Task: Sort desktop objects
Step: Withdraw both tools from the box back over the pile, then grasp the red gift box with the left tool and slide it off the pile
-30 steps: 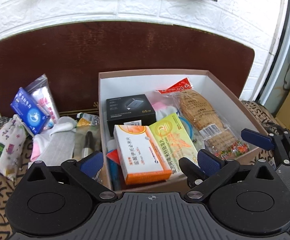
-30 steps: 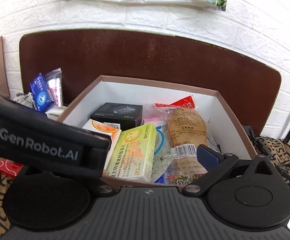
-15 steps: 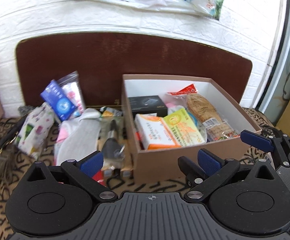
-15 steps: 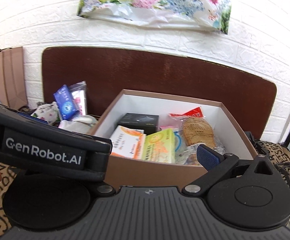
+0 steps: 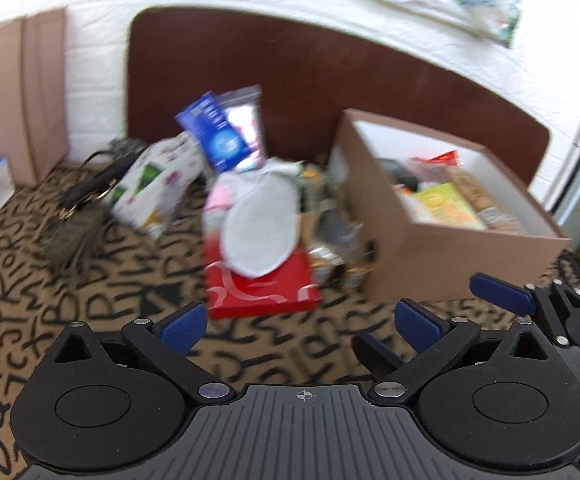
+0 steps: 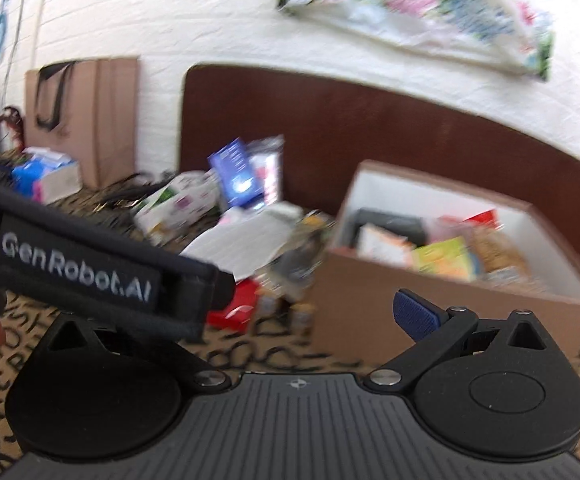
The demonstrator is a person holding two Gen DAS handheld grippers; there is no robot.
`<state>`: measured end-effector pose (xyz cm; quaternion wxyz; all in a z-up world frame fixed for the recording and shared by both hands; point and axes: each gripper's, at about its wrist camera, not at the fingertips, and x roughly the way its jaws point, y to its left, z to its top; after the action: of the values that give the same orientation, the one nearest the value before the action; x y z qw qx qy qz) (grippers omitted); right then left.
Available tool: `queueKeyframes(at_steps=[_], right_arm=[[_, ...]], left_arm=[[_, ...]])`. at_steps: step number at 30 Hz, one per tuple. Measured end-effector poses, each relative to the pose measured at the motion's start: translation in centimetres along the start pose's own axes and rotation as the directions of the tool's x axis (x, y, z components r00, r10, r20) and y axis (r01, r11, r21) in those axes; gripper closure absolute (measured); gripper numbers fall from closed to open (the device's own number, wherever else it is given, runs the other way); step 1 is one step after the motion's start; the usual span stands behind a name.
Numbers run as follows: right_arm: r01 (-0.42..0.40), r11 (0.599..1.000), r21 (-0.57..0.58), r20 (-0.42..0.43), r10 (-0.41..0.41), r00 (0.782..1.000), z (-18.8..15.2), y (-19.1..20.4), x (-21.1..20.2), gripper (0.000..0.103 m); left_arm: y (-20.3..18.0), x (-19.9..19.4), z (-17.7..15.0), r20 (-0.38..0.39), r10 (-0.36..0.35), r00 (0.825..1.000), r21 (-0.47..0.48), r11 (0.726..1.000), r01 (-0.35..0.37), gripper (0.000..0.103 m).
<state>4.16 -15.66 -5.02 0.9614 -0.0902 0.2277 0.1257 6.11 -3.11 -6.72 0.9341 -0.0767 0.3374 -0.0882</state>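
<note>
A brown cardboard box (image 5: pixel 446 256) stands at the right, holding a green packet (image 5: pixel 448 206) and other packets; it also shows in the right wrist view (image 6: pixel 410 300). Left of it lies a loose pile: a red box (image 5: pixel 261 288), a white insole (image 5: pixel 259 228), a blue packet (image 5: pixel 217 136) and a patterned pouch (image 5: pixel 153 184). My left gripper (image 5: pixel 300 324) is open and empty, low over the cloth in front of the pile. My right gripper (image 6: pixel 290 316) is open and empty in front of the box; the left gripper's strap (image 6: pixel 81 268) hides its left finger.
A patterned tablecloth (image 5: pixel 49 288) covers the table. A brown headboard (image 5: pixel 330 76) and white brick wall stand behind. A paper bag (image 6: pixel 85 116) and a tissue pack (image 6: pixel 45 174) sit at far left. A dark bag strap (image 5: pixel 85 192) lies by the pouch.
Both grippers have pulled back and swung left away from the box. The pile of loose items now sits centre view and the box has shifted right. Both stay open.
</note>
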Motion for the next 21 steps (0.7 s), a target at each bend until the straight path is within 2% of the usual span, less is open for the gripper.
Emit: queueKeyframes(at_steps=[2, 8, 12, 16, 21], right_arm=[[-0.016, 1.0, 0.0, -0.025, 0.016, 1.0, -0.4, 0.7, 1.0, 0.001], [-0.069, 0.997, 0.027, -0.07, 0.071, 0.995, -1.4, 1.6, 3.4, 0.004], [-0.105, 0.994, 0.025, -0.097, 0.107, 0.99, -1.5, 2.1, 4.8, 0.01], [-0.146, 0.989, 0.037, -0.121, 0.15, 0.981, -1.5, 2.4, 6.5, 0.019], [-0.149, 0.989, 0.01, -0.146, 0.149, 0.978, -1.4, 2.9, 8.4, 0.022]], left_arm=[[1.3, 1.0, -0.2, -0.014, 0.019, 1.0, -0.022, 1.0, -0.019, 0.0], [4.1, 4.5, 0.2, -0.047, 0.005, 0.999, -0.088, 0.996, -0.009, 0.001], [4.9, 6.4, 0.5, -0.066, 0.014, 0.998, -0.075, 0.997, -0.019, 0.005], [5.3, 8.1, 0.7, -0.108, 0.015, 0.994, -0.052, 0.998, -0.021, 0.013], [5.7, 10.1, 1.0, -0.129, 0.044, 0.991, -0.036, 0.998, -0.049, 0.015]])
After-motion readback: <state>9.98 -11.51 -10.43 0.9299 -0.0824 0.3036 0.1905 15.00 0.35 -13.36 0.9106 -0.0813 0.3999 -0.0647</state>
